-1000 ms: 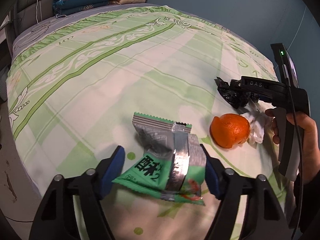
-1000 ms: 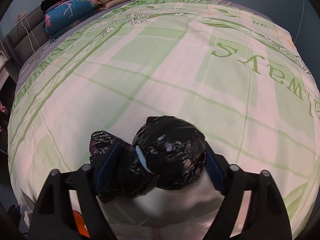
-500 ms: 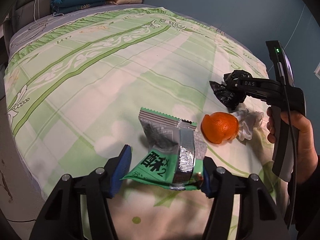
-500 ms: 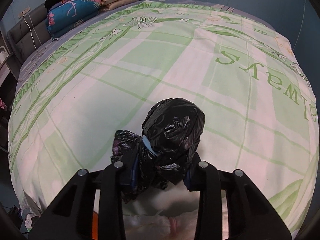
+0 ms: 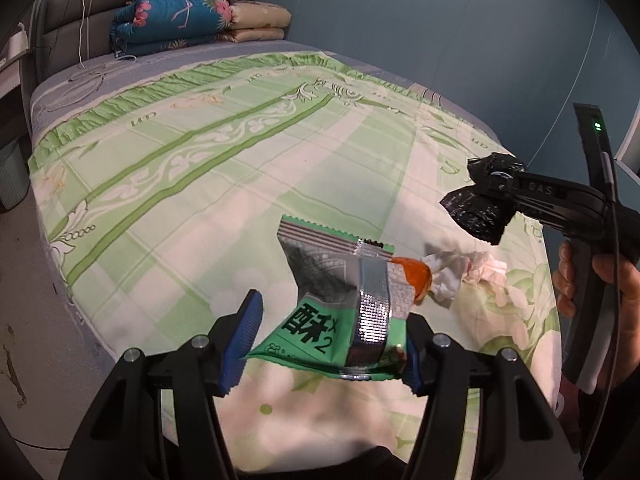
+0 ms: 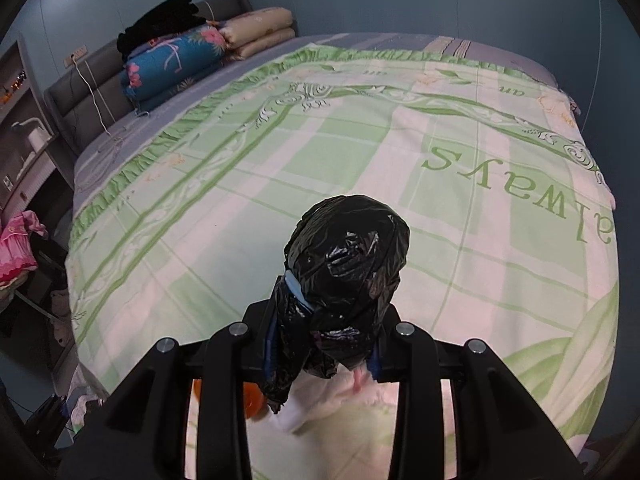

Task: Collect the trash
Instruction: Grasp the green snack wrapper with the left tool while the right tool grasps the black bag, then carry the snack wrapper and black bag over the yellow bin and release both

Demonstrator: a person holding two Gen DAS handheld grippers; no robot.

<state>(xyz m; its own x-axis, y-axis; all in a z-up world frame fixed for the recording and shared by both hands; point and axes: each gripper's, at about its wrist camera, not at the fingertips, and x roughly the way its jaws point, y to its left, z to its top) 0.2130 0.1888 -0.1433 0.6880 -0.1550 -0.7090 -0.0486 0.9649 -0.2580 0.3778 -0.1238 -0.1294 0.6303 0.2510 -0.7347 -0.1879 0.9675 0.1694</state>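
A green snack wrapper (image 5: 340, 320) with a silver strip hangs above the bed, and my left gripper (image 5: 328, 344) is shut on it, a blue pad at each side. The black plastic bag (image 6: 348, 256) is bunched up, and my right gripper (image 6: 323, 350) is shut on its lower part. The left wrist view shows that bag (image 5: 476, 208) held in the air at the right by the right gripper (image 5: 494, 184). An orange (image 5: 414, 276) and a crumpled white tissue (image 5: 460, 268) lie on the green-and-white bedspread (image 5: 240, 168), the orange partly hidden behind the wrapper.
Folded quilts (image 5: 188, 20) are stacked at the head of the bed by the grey headboard (image 5: 64, 40). A white cable (image 5: 86, 76) trails over the sheet. Pink clothes (image 6: 16, 248) lie beside the bed. A hand (image 5: 600, 280) holds the right gripper's handle.
Both grippers closed on their items and rose. The wrapper and the black bag have left the bedspread; the orange and tissue stayed where they were.
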